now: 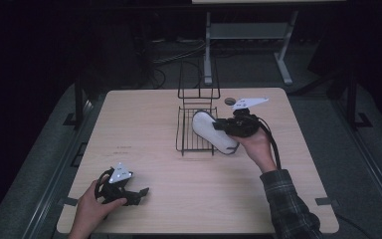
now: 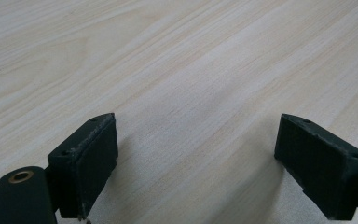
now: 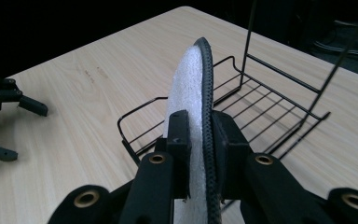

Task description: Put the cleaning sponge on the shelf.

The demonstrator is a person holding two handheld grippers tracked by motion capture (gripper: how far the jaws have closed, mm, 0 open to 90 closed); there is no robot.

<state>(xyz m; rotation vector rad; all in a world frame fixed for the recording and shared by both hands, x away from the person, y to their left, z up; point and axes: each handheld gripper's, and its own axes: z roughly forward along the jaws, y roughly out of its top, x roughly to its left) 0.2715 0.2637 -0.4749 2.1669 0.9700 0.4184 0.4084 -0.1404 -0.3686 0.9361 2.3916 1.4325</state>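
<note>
White insole (image 3: 189,93) on edge, pinched between right gripper (image 3: 200,135) fingers; left gripper (image 2: 196,154) fingers spread.

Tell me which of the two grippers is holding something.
The right gripper: its jaws are clamped on the white slipper beside the wire rack. The left gripper rests open over bare table.

slipper (image 3: 189,93): white fuzzy face, black ribbed sole, between the right gripper's (image 3: 200,135) black jaws | rack (image 3: 270,100) just beyond it: black wire | table (image 2: 177,56): pale wood grain under the black left gripper (image 2: 193,154) | sleeve (image 1: 291,201): dark plaid
</note>
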